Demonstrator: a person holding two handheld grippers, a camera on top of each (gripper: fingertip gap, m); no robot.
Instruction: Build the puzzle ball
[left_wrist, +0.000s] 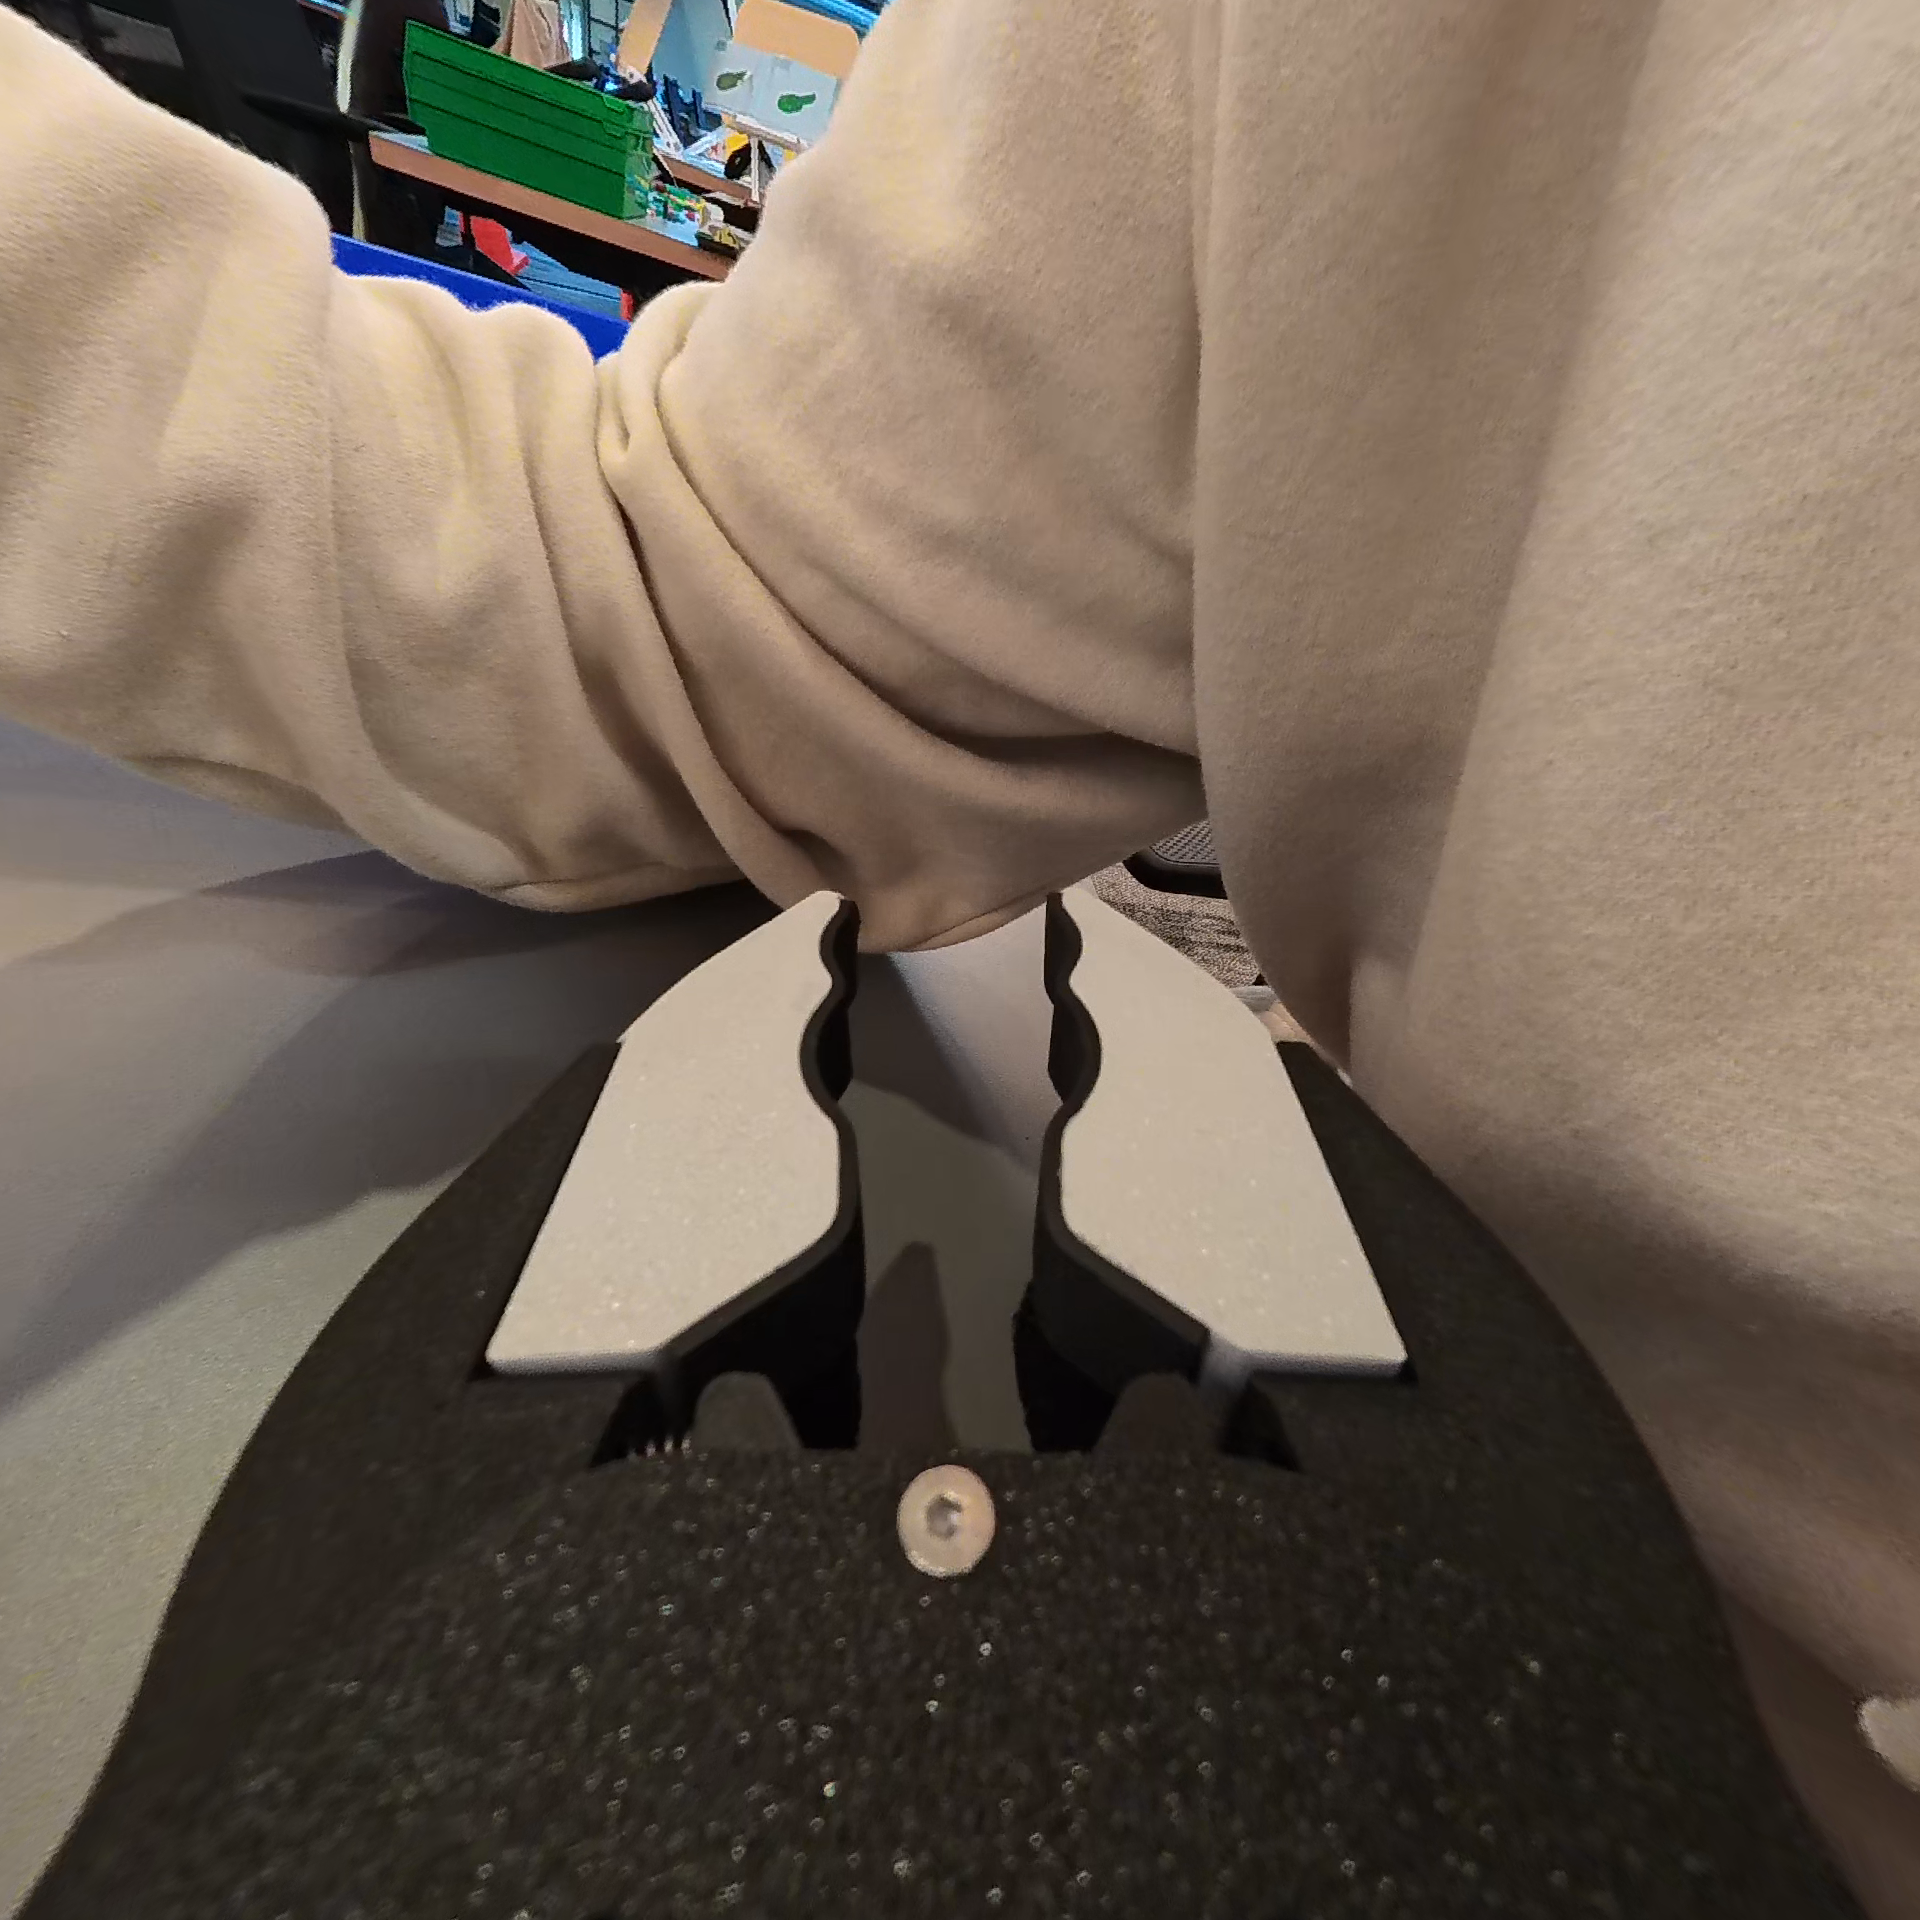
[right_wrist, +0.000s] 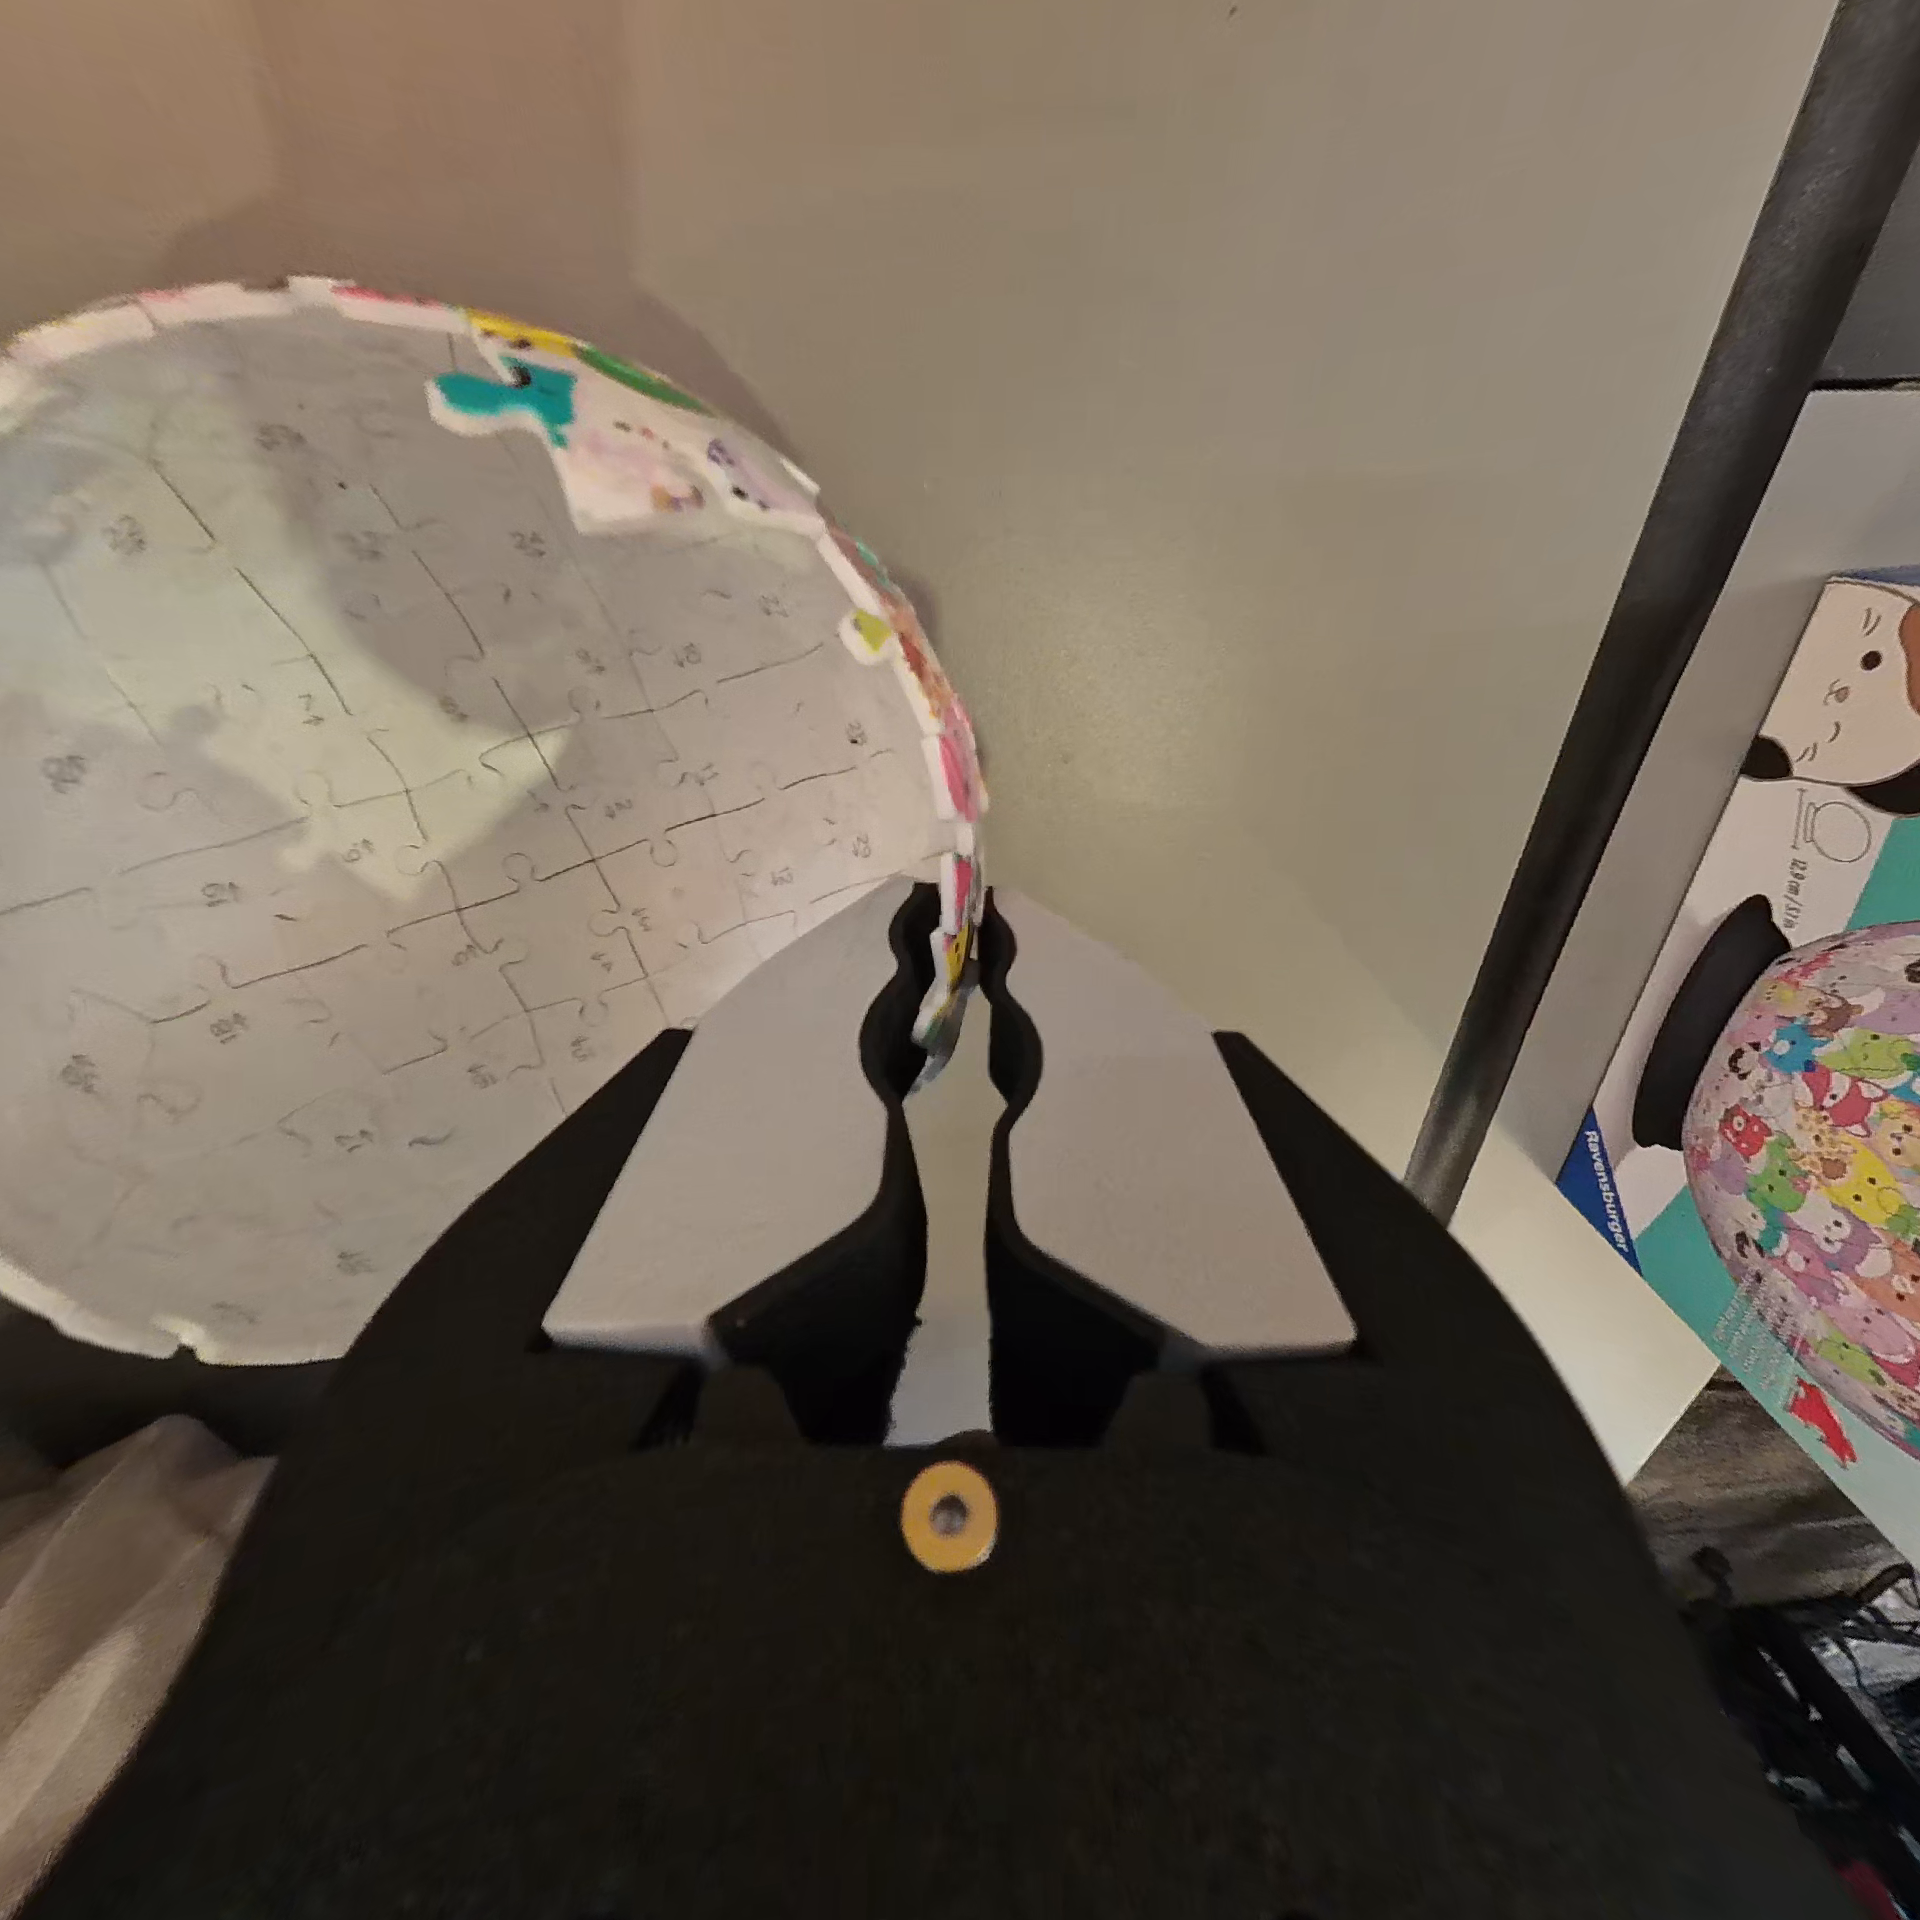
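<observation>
In the right wrist view a half-built puzzle ball (right_wrist: 416, 790) fills the left side, its white numbered inner face turned toward the camera and its colourful outer face showing along the rim. My right gripper (right_wrist: 951, 925) is shut on the rim of this shell at its right edge and holds it tilted. My left gripper (left_wrist: 951, 925) is open and empty, low over the grey table (left_wrist: 156, 1143), with its fingertips right at a cream sleeve (left_wrist: 727, 623). No puzzle piece shows in the left wrist view.
A dark metal pole (right_wrist: 1662, 623) slants up on the right. The puzzle's box (right_wrist: 1787, 1018) leans beyond it. The person's cream sweater (left_wrist: 1558, 831) fills the right of the left wrist view. Green crates (left_wrist: 520, 125) and a blue bin (left_wrist: 468, 291) stand far behind. One gripper's finger ends stand about 35 cm off the other's.
</observation>
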